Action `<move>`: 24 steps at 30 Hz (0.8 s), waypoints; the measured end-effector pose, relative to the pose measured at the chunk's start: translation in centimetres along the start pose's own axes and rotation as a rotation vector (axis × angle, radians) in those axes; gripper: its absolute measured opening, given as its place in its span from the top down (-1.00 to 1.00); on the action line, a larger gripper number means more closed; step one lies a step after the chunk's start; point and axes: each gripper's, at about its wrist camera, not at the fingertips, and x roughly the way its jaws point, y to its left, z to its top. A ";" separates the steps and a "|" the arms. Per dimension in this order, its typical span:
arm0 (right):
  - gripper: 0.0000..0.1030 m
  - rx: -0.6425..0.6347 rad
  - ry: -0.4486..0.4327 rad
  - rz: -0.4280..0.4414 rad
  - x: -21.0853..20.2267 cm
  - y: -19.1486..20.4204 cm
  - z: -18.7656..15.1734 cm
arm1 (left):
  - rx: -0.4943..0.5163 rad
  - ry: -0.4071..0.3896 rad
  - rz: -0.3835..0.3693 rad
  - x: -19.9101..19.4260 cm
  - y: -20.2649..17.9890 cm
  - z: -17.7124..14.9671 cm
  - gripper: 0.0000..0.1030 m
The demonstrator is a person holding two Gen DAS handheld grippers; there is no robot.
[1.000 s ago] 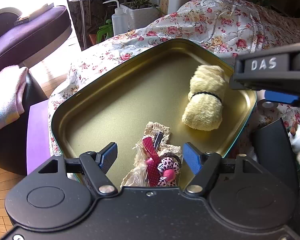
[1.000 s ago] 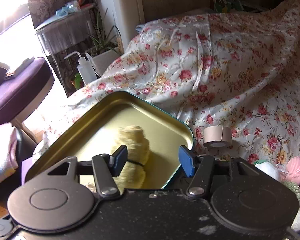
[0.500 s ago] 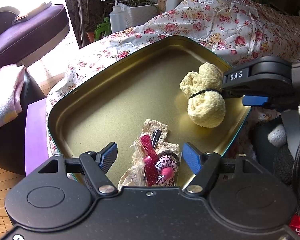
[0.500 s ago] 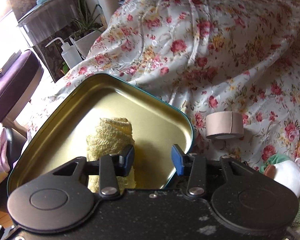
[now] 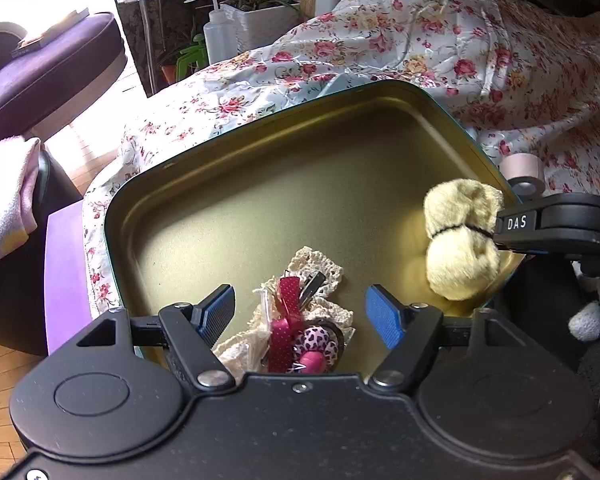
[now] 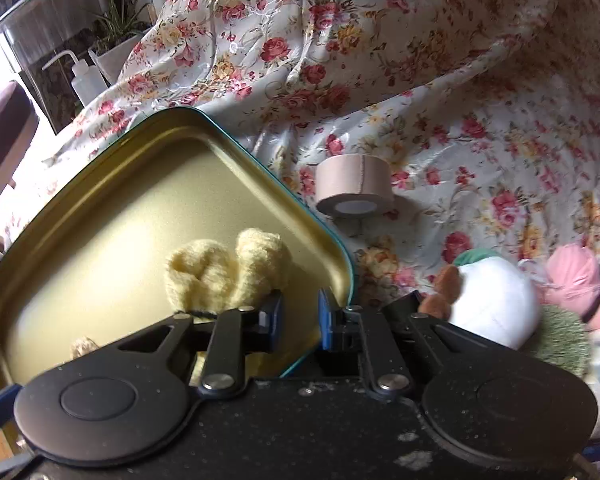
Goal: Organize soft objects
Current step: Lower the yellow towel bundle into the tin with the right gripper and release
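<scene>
The left gripper (image 5: 300, 314) tilts steeply downward, its blue-padded jaws standing half apart with nothing pressed between them. The right gripper (image 6: 299, 318) also pitches down, its jaws drawn in with only a narrow gap showing.

Fluffy pale-yellow cloth roll (image 5: 462, 236) cinched by a thin black band, lying at the right wall inside the gold-lined tin (image 5: 260, 184), lace-and-ribbon hair accessories (image 5: 300, 320) heaped at its near edge

Inside gold-lined metal tin (image 5: 260, 184): fluffy yellow rolled cloth (image 5: 460, 248) at right wall, lace-and-ribbon bundle (image 5: 300, 320) near front. Beige tape roll (image 6: 354, 192) just outside, on flowered bedspread (image 6: 460, 128).
</scene>
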 end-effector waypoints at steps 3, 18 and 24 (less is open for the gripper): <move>0.83 -0.022 0.014 -0.038 -0.2 0.3 -0.5 | 0.010 0.000 -0.002 0.0 -0.1 -0.1 -0.33; 0.85 -0.009 0.019 -0.032 -1.3 -1.6 -2.1 | 0.064 0.005 -0.023 -0.2 -1.0 -0.4 -0.34; 0.23 0.040 -0.097 0.052 -6.0 -2.3 -2.5 | 0.091 -0.006 -0.034 -0.5 -1.4 -0.6 -0.34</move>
